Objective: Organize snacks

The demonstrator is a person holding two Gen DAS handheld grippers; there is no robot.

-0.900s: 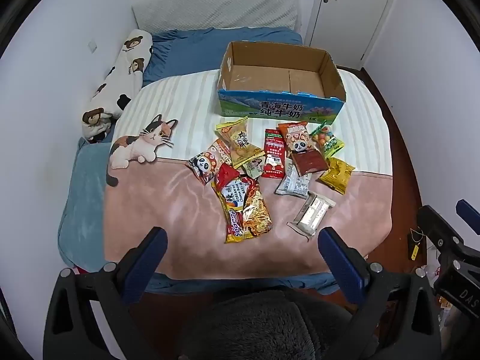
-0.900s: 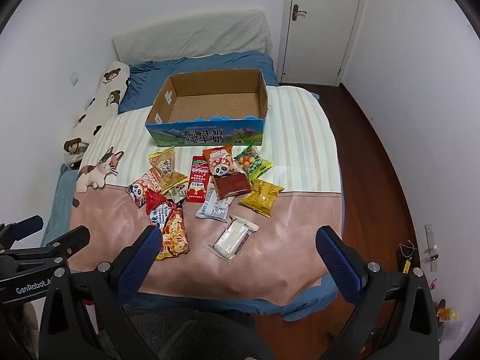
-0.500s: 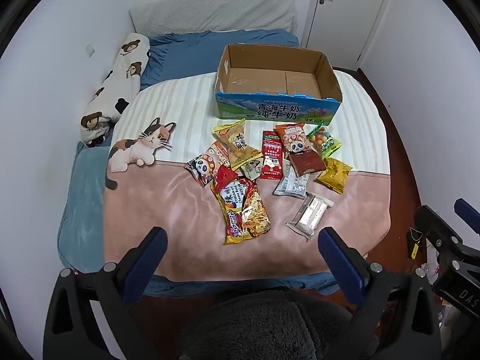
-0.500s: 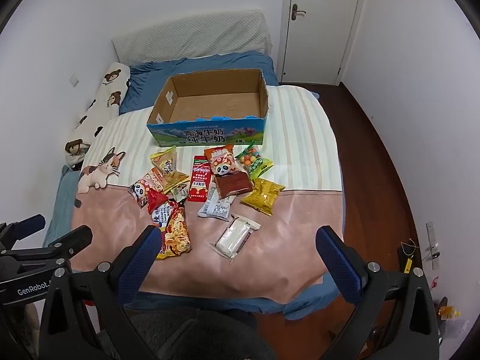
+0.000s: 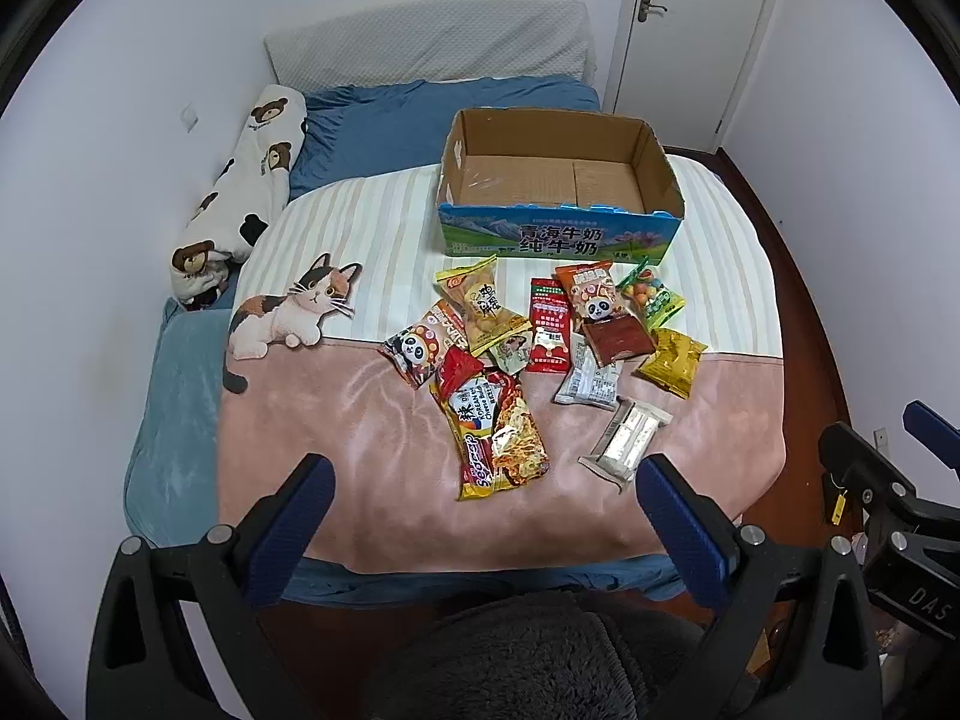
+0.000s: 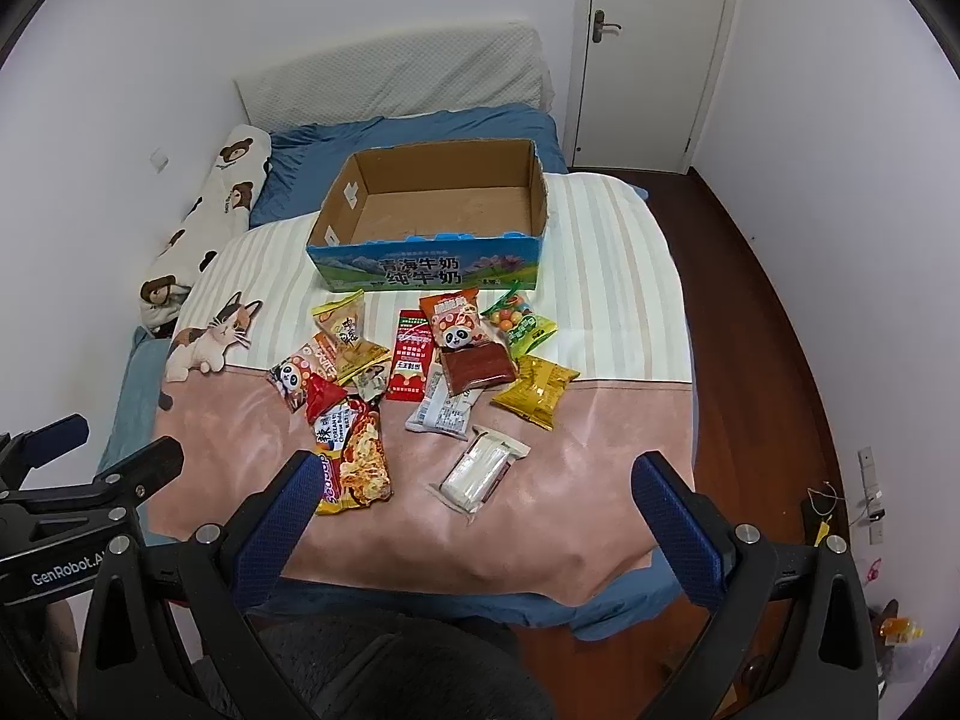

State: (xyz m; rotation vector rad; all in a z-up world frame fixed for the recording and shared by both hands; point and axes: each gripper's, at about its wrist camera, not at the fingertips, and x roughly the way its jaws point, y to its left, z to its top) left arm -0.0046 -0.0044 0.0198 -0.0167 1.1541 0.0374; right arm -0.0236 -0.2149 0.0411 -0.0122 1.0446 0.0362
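Bed blanket (image 5: 372, 468) looms nearer; both wide-open, empty grippers (image 5: 480, 516) (image 6: 474, 510) have closed in on snacks (image 5: 540, 354); box (image 5: 558, 234) unfilled.

The small beige packet (image 5: 509, 353) at the pile's centre lies half under the yellow snack bag (image 5: 480, 306), its print too small to read. At five o'clock in the left wrist view, the right tongs (image 5: 900, 468) are cut off by the edge. The dark red packet (image 6: 477, 367) covers the panda packet's (image 6: 457, 324) lower end.
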